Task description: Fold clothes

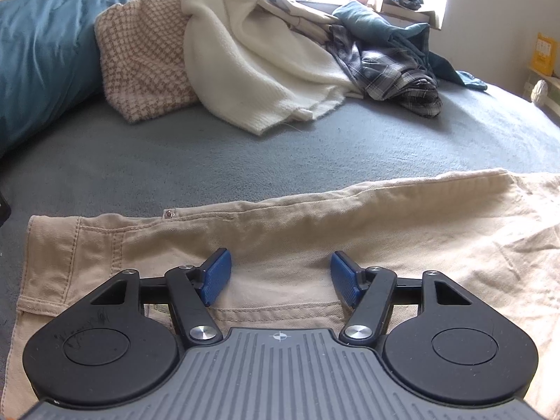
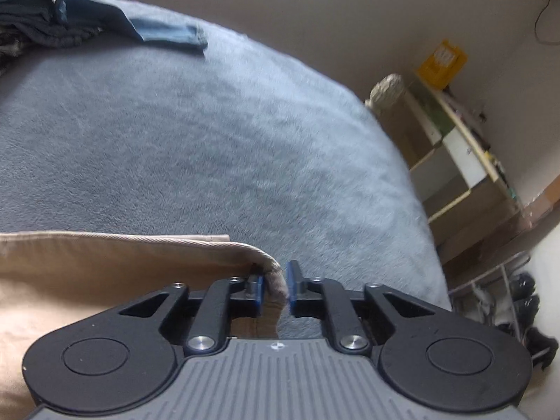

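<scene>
Beige trousers [image 1: 315,231] lie flat across the grey-blue bed cover [image 1: 245,154], with the waistband and a rivet at the left. My left gripper [image 1: 280,276] hovers low over them near a back pocket, its blue pads [image 1: 217,276] wide apart and nothing pinched between them. In the right wrist view the trousers [image 2: 105,266] reach in from the left. A folded corner of the cloth [image 2: 274,280] sits between the pads of my right gripper [image 2: 274,288]. Those jaws stand narrowly apart and hold it loosely, without squeezing.
A heap of clothes lies at the far side of the bed: a checked beige piece [image 1: 140,56], a cream knit [image 1: 245,52], a plaid shirt [image 1: 392,66] and a teal garment [image 1: 367,21]. A teal pillow [image 1: 42,56] is at the left. Shelves [image 2: 455,161] stand past the bed's right edge.
</scene>
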The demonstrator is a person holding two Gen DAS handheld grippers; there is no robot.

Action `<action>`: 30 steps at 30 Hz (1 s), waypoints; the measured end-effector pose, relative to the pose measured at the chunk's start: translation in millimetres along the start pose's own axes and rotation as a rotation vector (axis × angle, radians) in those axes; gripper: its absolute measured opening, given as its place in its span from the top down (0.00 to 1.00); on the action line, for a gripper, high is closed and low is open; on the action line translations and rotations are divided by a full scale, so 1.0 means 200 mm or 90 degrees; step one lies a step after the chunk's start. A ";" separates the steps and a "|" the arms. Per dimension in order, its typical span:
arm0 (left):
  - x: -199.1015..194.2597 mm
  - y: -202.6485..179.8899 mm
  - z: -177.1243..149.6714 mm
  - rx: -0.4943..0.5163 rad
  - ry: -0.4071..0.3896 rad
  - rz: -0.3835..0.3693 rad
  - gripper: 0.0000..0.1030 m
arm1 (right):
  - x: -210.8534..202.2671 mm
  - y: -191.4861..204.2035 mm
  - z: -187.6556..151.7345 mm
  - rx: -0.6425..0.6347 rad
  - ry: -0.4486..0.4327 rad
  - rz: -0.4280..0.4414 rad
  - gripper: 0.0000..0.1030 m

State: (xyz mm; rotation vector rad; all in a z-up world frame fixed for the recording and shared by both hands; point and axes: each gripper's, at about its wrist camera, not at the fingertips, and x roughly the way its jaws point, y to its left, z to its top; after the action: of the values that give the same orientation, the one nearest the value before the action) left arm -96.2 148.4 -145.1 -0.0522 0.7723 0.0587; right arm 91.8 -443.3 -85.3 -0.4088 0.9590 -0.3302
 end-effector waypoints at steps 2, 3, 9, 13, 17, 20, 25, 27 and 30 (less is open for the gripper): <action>0.00 0.00 0.00 0.001 0.001 0.000 0.38 | 0.04 -0.01 0.00 0.019 0.009 -0.015 0.51; 0.00 0.00 0.00 0.001 0.001 0.000 0.38 | 0.05 -0.03 0.00 0.030 0.012 -0.020 0.48; 0.00 0.00 0.00 0.003 0.000 0.002 0.37 | 0.04 -0.25 -0.07 0.153 0.009 0.019 0.40; 0.00 0.00 0.00 0.003 0.001 0.002 0.37 | 0.01 -0.53 -0.18 0.366 -0.007 0.066 0.39; 0.00 -0.01 0.00 0.000 0.001 0.004 0.37 | -0.04 -0.67 -0.37 0.549 -0.004 0.193 0.41; 0.01 -0.01 0.01 -0.003 0.003 0.007 0.37 | -0.08 -0.64 -0.54 0.627 0.003 0.299 0.43; 0.01 -0.01 0.00 0.001 -0.002 0.008 0.36 | -0.03 -0.53 -0.76 0.732 0.019 0.390 0.54; 0.00 -0.01 -0.01 0.001 -0.009 0.009 0.36 | 0.02 -0.51 -0.80 0.754 0.022 0.405 0.57; 0.00 -0.01 -0.03 0.000 -0.023 0.009 0.36 | 0.07 -0.47 -0.81 0.760 0.031 0.399 0.58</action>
State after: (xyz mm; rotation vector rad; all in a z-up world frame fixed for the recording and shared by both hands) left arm -99.3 145.1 -149.0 -0.0461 0.7371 0.0737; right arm -45.2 -562.4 -132.8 0.9754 0.7375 -0.2805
